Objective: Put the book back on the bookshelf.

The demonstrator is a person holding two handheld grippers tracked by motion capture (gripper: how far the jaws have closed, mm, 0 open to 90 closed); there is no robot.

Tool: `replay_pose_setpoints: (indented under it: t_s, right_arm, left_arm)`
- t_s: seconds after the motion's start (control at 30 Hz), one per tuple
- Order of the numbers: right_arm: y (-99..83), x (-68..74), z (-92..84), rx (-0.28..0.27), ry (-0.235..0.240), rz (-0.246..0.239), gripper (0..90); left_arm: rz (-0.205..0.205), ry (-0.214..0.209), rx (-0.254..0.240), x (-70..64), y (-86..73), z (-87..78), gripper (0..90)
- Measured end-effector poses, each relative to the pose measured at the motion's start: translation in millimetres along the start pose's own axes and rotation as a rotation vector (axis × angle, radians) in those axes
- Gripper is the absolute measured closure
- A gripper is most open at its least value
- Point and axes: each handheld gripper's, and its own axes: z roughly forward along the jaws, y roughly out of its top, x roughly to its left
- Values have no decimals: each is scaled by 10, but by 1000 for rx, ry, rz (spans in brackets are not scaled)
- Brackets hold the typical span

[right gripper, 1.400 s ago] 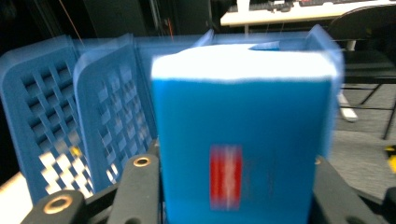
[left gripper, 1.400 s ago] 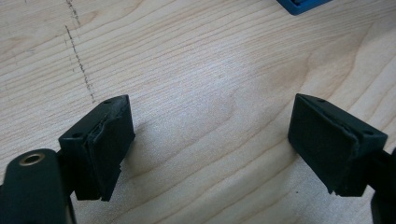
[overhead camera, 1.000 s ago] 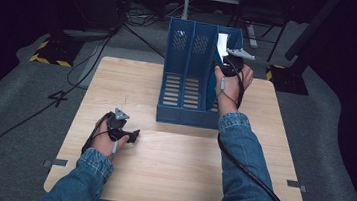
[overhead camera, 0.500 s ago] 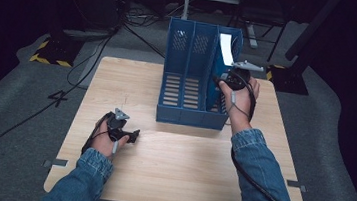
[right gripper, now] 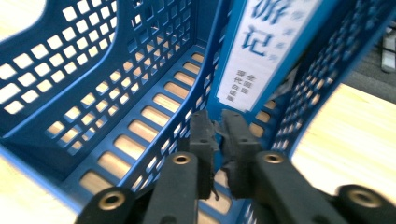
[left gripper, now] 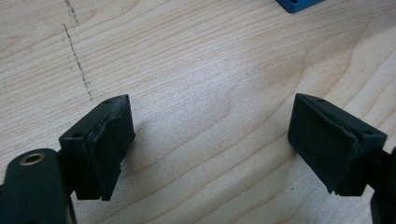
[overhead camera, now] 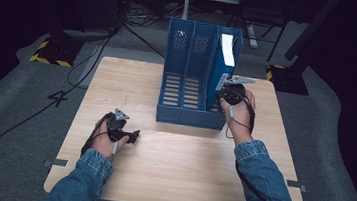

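- Blue-covered book with a white spine label (overhead camera: 227, 49) stands upright in the right-hand compartment of the blue perforated plastic file rack (overhead camera: 189, 76), at the far middle of the light wooden table (overhead camera: 184, 166); printed characters run down the spine.
- Right gripper (right gripper: 218, 133) sits at the rack's near right corner, its jaws just closed together, nothing seen between them, pointing at the book's foot.
- Left gripper (left gripper: 210, 140) rests on the table, jaws wide apart, holding nothing.
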Motion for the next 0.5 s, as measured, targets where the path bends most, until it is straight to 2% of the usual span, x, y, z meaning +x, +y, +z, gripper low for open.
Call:
replay_pose_setpoints:
  t_s: [0.13,0.17,0.27,0.3,0.4,0.5]
  right_arm:
    - [2,43,187,-36,43,-5,900]
    - [-1,74,283,-37,27,-30,900]
    - [-5,94,347,-26,19,-40,900]
    - [-10,100,350,-27,26,-29,883]
    - [-33,123,245,-64,41,-22,834]
    - [-68,162,-1,-116,97,-9,771]
  left_arm:
    - [1,-2,4,-5,-7,-10,149]
    - [3,-1,3,-9,-15,-15,150]
    - [4,-3,2,-15,-28,-26,149]
    - [5,-6,3,-17,-35,-34,149]
    - [10,-8,3,-16,-45,-42,149]
    - [12,-15,3,-14,-63,-63,149]
